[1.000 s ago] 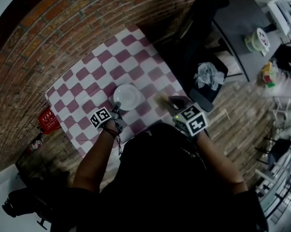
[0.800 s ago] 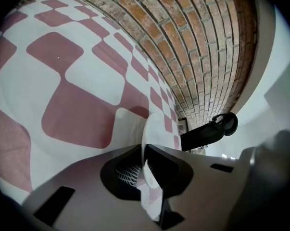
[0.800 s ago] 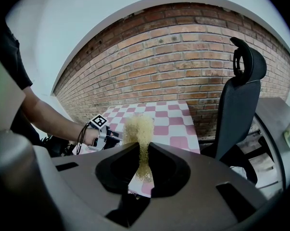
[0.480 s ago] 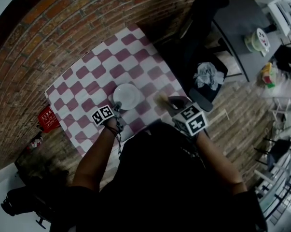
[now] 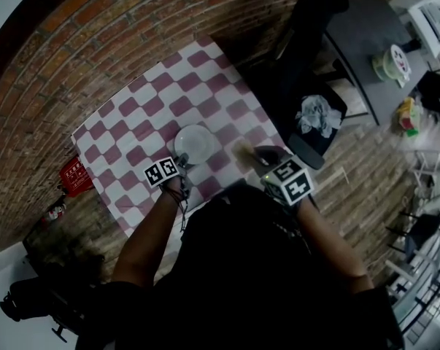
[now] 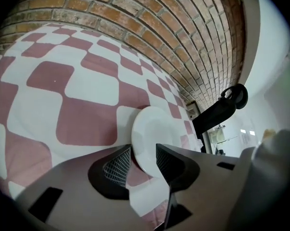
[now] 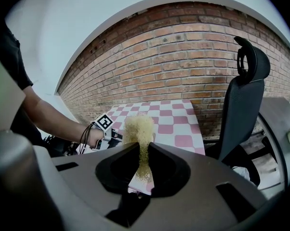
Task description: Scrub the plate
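Observation:
A small white plate [image 5: 193, 143] lies flat on the pink-and-white checkered tablecloth [image 5: 132, 115]. My left gripper [image 5: 182, 162] is at its near edge. In the left gripper view the plate [image 6: 154, 129] has its near rim between the jaws of that gripper [image 6: 144, 150]. The jaws have just been opening, and a gap shows beside the left pad [image 6: 118, 165]. My right gripper [image 7: 144, 148] is shut on a yellow fibrous scrubber [image 7: 139, 129]. It hovers to the right of the plate, near the table's corner, with the scrubber [image 5: 243, 150] sticking out ahead.
A brick wall runs behind the table. A black office chair [image 5: 307, 49] stands just right of the table, with a crumpled cloth [image 5: 316, 114] on its seat. A grey desk [image 5: 365, 35] lies beyond. A red extinguisher [image 5: 74, 175] sits on the floor at left.
The left gripper has rolled, and its marker cube has shifted a little to the right toward the plate. The right gripper and scrubber have stayed in place.

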A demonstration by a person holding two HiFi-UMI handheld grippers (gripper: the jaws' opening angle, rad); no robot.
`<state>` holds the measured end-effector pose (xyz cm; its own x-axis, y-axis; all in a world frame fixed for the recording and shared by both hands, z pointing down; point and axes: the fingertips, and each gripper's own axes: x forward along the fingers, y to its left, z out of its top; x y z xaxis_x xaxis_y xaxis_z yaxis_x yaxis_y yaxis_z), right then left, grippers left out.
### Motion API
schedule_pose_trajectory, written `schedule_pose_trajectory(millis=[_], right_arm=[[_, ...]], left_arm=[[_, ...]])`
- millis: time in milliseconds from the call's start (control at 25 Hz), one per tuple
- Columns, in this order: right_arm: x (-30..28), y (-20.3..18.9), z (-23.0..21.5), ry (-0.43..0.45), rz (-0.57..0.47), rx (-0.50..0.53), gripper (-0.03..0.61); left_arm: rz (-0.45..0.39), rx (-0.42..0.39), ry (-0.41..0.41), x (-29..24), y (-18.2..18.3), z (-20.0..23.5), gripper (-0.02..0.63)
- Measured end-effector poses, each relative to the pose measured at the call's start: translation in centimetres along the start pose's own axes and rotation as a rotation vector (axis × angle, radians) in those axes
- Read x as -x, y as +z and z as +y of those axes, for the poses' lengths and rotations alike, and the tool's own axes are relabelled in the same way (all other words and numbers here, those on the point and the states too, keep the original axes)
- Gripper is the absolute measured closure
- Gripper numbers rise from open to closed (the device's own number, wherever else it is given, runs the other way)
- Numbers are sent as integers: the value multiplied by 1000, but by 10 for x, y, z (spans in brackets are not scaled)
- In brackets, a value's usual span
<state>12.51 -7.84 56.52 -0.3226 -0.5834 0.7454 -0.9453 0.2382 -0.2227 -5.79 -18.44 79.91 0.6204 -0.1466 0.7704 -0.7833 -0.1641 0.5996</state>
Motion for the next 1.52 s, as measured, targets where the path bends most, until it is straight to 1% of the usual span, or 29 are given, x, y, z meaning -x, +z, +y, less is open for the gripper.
schedule_pose_trajectory(millis=[120,320,560,600,760,840,1000,1120,1280,1400,1520], right_arm=[[-2,2,4,9,-4,8,528],[-9,10,20,37,-12,41,528],[-22,22,50,69,-25,92,528],[-24,23,56,73,-27,102,528],[-31,28,85,102,-39,136,528],[-34,30,101,116,-47,149,528],[-40,33,130,131,-66,176,528],[-44,33,152,158,-74,188,528],[-45,28,174,187,-73,207,528],[-43,23,181,199,-71,220,528],[-38,19,185,223,-77,231,528]], left_arm=[[-10,-16,16,9,1,1,448],[-56,-17,-9,34,4,-1,448],[-125,-73,-46,71,13,-13,459],[-137,-86,-57,78,13,-16,471],[-194,-139,-101,111,15,-26,569],[-221,-182,-128,129,14,-32,598],[-259,-291,-180,169,5,-46,604],[-269,-348,-203,195,-9,-50,604],[-327,-432,-230,235,-26,-64,606],[-374,-455,-245,259,-35,-73,604],[-423,-472,-242,277,-44,-83,606]])
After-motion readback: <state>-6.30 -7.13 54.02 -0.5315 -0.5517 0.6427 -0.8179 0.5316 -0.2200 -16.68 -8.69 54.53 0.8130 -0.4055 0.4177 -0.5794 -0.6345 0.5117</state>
